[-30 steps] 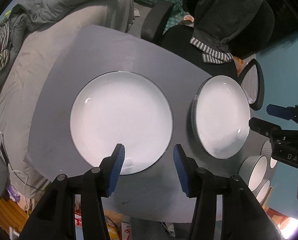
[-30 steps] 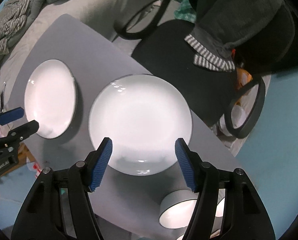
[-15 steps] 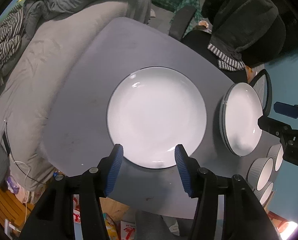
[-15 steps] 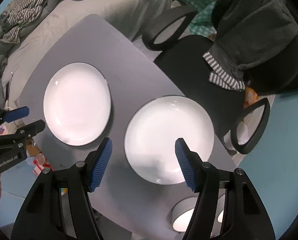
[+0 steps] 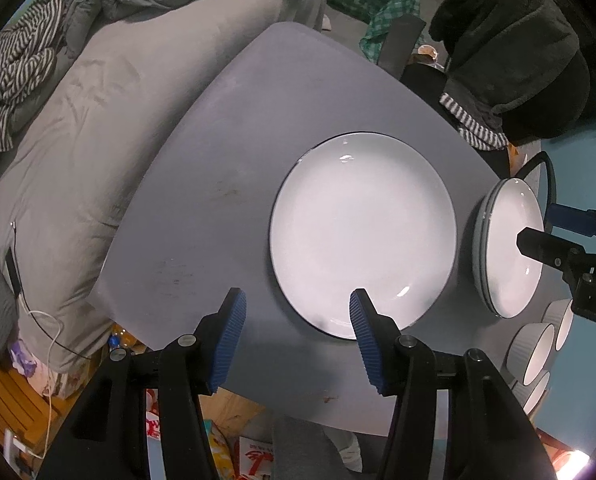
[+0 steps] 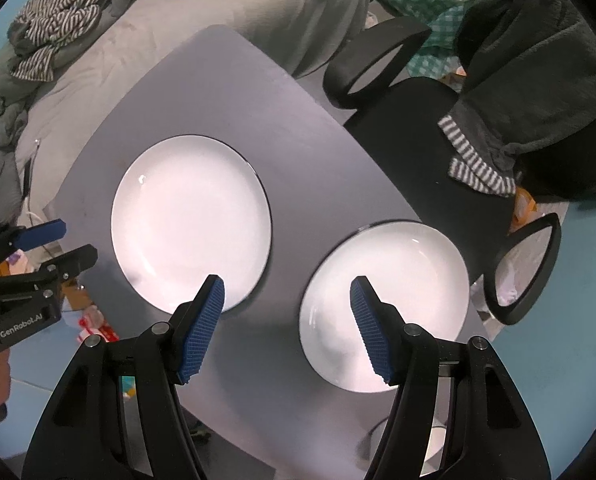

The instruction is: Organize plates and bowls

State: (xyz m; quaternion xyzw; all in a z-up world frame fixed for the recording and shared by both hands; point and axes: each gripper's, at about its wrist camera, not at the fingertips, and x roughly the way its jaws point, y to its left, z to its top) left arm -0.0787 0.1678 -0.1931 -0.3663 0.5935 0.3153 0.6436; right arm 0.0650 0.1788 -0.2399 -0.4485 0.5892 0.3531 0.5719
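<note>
2 white plates on grey table (image 5: 226,128), viewed from above. Grey sofa (image 5: 98,92) beyond table, striped clothing (image 6: 54,20) heaped on it. Black office chair (image 6: 409,100) at far edge, dark garment (image 6: 537,68) draped over it. Left plate (image 5: 361,228) single, flat on tabletop. Right plate (image 6: 389,296) tops small stack, well apart from left one. Ribbed bowls (image 5: 537,344) cluster at near right corner. Left gripper (image 5: 296,334) spread, empty, above bare tabletop beside left plate. Right gripper (image 6: 286,320) spread, empty, above gap between plates.

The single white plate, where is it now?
In the right wrist view, the single white plate lies flat on the grey table, left of the stacked plates.
</note>
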